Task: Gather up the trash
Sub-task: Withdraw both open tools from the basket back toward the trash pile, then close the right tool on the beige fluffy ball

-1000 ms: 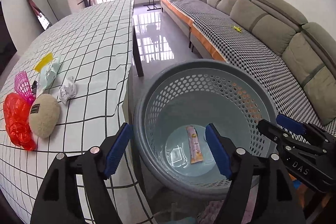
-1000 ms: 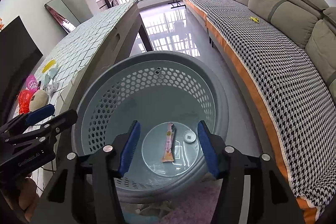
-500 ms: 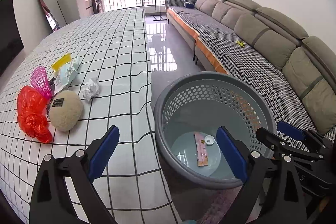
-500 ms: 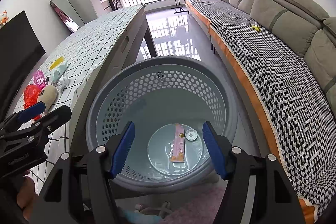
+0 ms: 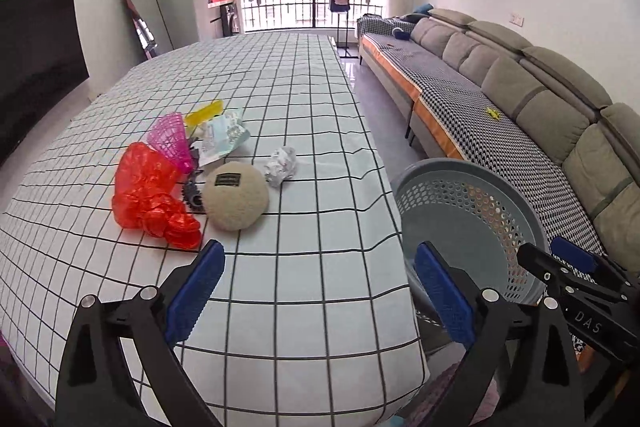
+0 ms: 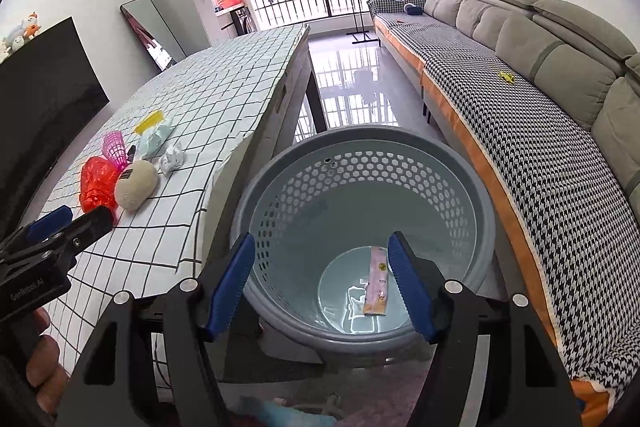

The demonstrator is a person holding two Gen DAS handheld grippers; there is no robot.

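A grey perforated basket (image 6: 360, 163) stands on the floor beside the table; it also shows in the left wrist view (image 5: 472, 179). A pink wrapper (image 6: 378, 281) lies in its bottom. On the checked tablecloth (image 5: 304, 107) lie a crumpled paper ball (image 5: 282, 166), a red plastic bag (image 5: 150, 197), a beige round pouch (image 5: 236, 201), a pink mesh cup (image 5: 170, 139), a pale packet (image 5: 220, 139) and a yellow wrapper (image 5: 204, 115). My left gripper (image 5: 318, 291) is open and empty above the table's near edge. My right gripper (image 6: 320, 279) is open and empty above the basket.
A long grey sofa (image 5: 540, 99) with a houndstooth cover runs along the right. A dark TV screen (image 5: 36, 59) and a leaning mirror (image 5: 146, 15) stand at the left. Glossy floor (image 6: 352, 87) lies between table and sofa.
My left gripper has swung left and up from over the basket to over the table. My right gripper has lifted a little above the basket. Both stayed open.
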